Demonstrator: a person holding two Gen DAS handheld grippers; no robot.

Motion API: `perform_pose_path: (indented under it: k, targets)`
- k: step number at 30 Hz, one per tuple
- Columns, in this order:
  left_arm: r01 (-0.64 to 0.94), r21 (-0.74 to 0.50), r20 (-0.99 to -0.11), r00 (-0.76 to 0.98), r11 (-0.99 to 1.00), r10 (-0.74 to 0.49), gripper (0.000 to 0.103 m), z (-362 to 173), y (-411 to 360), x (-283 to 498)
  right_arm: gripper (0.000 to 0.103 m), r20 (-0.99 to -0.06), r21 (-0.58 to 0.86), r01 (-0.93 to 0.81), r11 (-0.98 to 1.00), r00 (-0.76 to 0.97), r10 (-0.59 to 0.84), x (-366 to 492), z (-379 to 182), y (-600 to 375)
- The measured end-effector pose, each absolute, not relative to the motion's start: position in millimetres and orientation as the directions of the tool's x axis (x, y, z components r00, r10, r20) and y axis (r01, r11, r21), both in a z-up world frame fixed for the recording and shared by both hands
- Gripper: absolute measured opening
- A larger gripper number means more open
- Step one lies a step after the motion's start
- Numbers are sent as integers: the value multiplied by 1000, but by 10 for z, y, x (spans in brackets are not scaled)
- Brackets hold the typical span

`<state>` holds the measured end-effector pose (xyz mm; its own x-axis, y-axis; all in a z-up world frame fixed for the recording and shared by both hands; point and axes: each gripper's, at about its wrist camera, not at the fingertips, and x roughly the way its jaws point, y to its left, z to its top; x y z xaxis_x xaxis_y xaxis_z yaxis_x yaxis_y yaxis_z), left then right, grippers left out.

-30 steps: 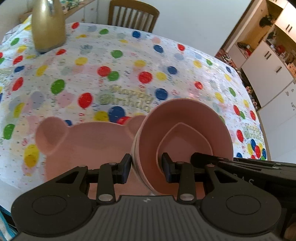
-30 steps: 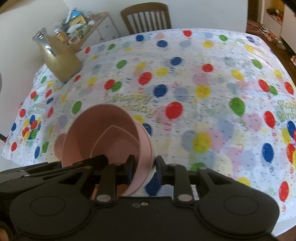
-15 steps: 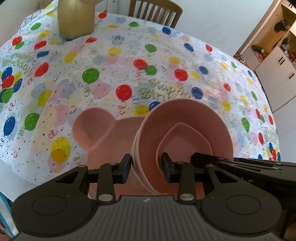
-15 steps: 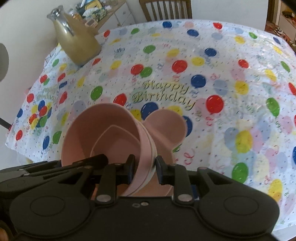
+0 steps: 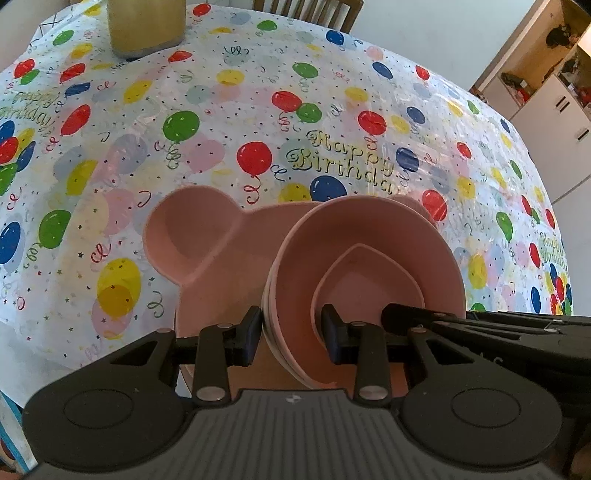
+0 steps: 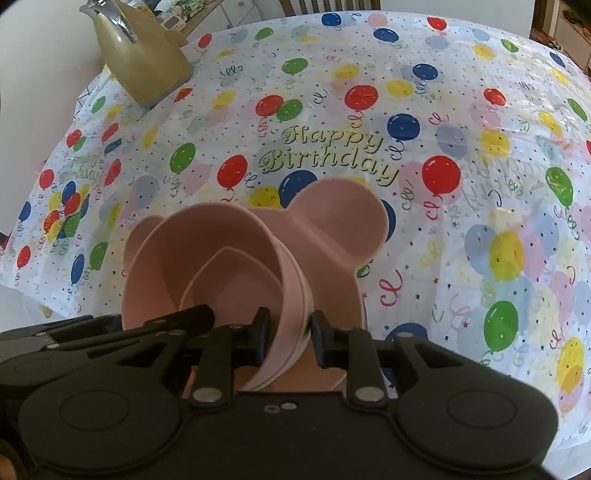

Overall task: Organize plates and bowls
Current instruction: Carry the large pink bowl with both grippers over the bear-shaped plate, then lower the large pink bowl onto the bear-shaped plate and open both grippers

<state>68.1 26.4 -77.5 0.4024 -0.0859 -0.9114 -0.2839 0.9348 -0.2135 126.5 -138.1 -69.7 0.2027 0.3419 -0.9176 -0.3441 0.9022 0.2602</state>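
A stack of nested pink bowls [image 5: 369, 273] [image 6: 225, 254] is held from both sides over a pink bear-shaped plate [image 5: 192, 236] [image 6: 340, 221] lying on the balloon tablecloth. My left gripper [image 5: 291, 332] is shut on the stack's left wall, one finger inside and one outside. My right gripper [image 6: 290, 332] is shut on the stack's right wall in the same way. Each gripper shows in the other's view as black arms at the bowl's far rim. The stack hides the plate's middle, and I cannot tell whether the bowls touch the plate.
A gold jug [image 5: 144, 26] [image 6: 144, 62] stands at the table's far left corner. A wooden chair [image 5: 306, 11] sits behind the far edge. White cabinets [image 5: 554, 92] line the right. The tablecloth's left edge [image 6: 33, 288] drops off close by.
Both grippers have carried the bowl stack lower and over the bear plate. More of the plate's ears now show beyond the stack. The grips are unchanged.
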Motion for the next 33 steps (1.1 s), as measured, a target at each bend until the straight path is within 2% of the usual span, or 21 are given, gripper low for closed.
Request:
perform_pose_path:
  k: [15, 20, 25, 29, 33]
  targets:
    - [-254, -217, -901, 425, 942, -93, 33, -811, 284, 666, 24, -917, 241, -345, 907, 224, 329, 1221, -736, -1364]
    - [-254, -209, -894, 440, 944, -79, 35, -770, 309, 628, 29, -914, 239, -351, 905, 233, 332, 1190, -712, -1371]
    - [-259, -208, -882, 467, 943, -67, 43, -687, 343, 554, 31, -905, 238, -362, 901, 253, 341, 1145, -645, -1409]
    - [-266, -193, -867, 498, 944, -37, 60, -596, 321, 466, 32, -894, 245, -383, 891, 266, 360, 1086, -570, -1467]
    - [-275, -182, -855, 518, 944, -14, 62, -509, 277, 376, 34, -876, 252, -413, 875, 286, 387, 1019, -475, -1538]
